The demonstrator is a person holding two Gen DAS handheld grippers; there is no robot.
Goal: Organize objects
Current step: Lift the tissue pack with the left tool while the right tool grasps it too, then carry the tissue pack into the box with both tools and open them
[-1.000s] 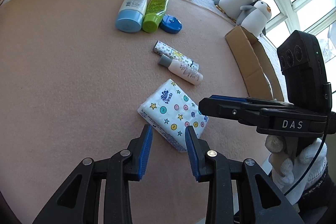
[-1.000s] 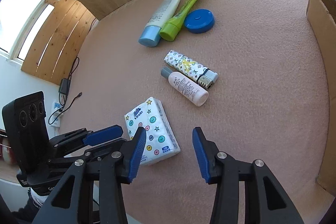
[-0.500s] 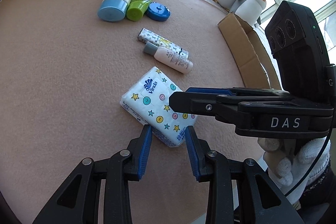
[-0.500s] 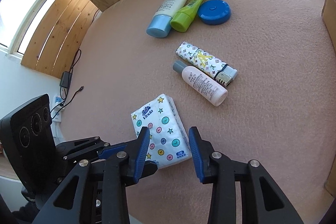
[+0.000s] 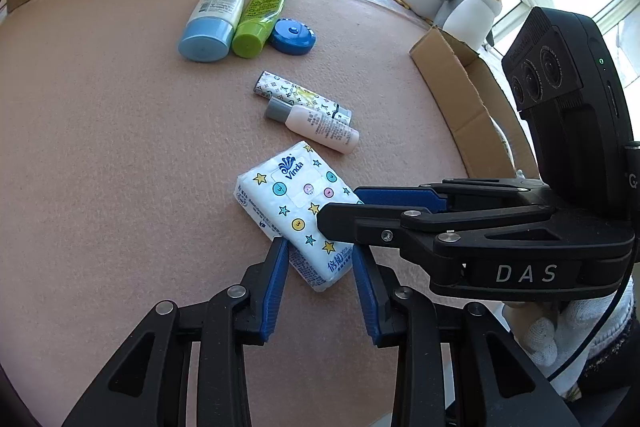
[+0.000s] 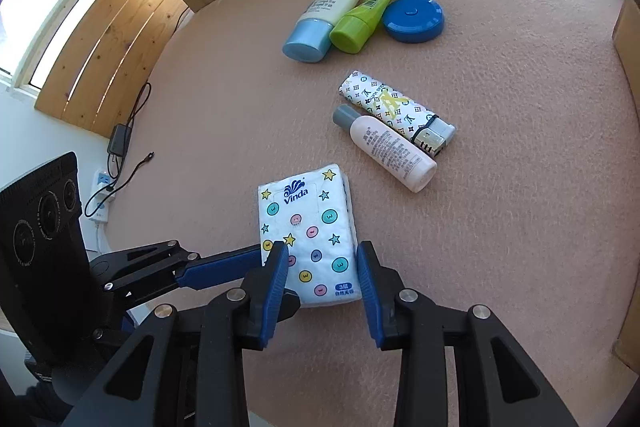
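On the pink desk (image 6: 520, 187), a tissue pack (image 6: 310, 227) lies flat with both grippers at its near end. Right gripper (image 6: 322, 267) straddles the pack, its jaws closing with the pack between them, pads at its sides but not clearly pressing. Left gripper (image 5: 320, 267) stands parted about the pack's near corner, its pads just beside the pack, not clamped on it. Beyond lie a bottle (image 6: 384, 147) touching a lighter (image 6: 396, 111), two tubes and a blue tin (image 6: 412, 19). A box (image 5: 460, 95) stands to the right.
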